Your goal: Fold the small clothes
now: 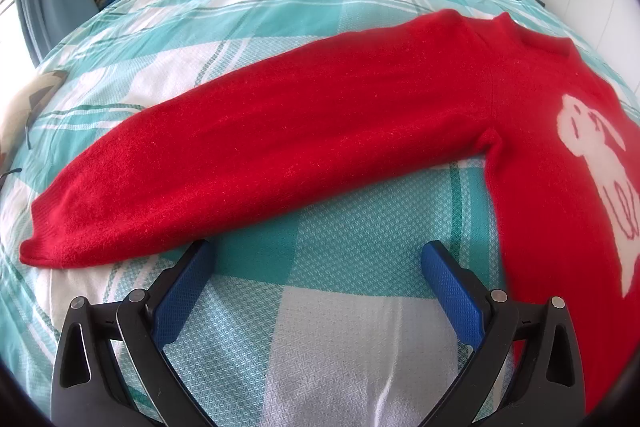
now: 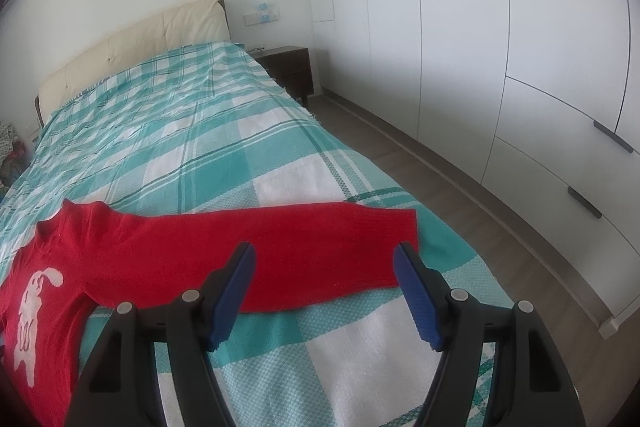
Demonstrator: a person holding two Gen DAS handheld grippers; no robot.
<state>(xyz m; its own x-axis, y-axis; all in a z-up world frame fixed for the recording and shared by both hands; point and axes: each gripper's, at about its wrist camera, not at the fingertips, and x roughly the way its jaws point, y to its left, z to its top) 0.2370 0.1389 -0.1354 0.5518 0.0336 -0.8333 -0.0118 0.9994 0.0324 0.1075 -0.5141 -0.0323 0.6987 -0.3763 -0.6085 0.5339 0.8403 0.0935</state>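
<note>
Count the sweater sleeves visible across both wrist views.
2. One sleeve lies spread flat on the bedspread in the left wrist view; the other sleeve lies flat toward the bed's edge in the right wrist view. Neither is folded.

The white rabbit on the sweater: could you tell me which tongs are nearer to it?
Left. The left tongs sit just beside the rabbit, below the sleeve; the right tongs are out over the other sleeve, farther away.
</note>
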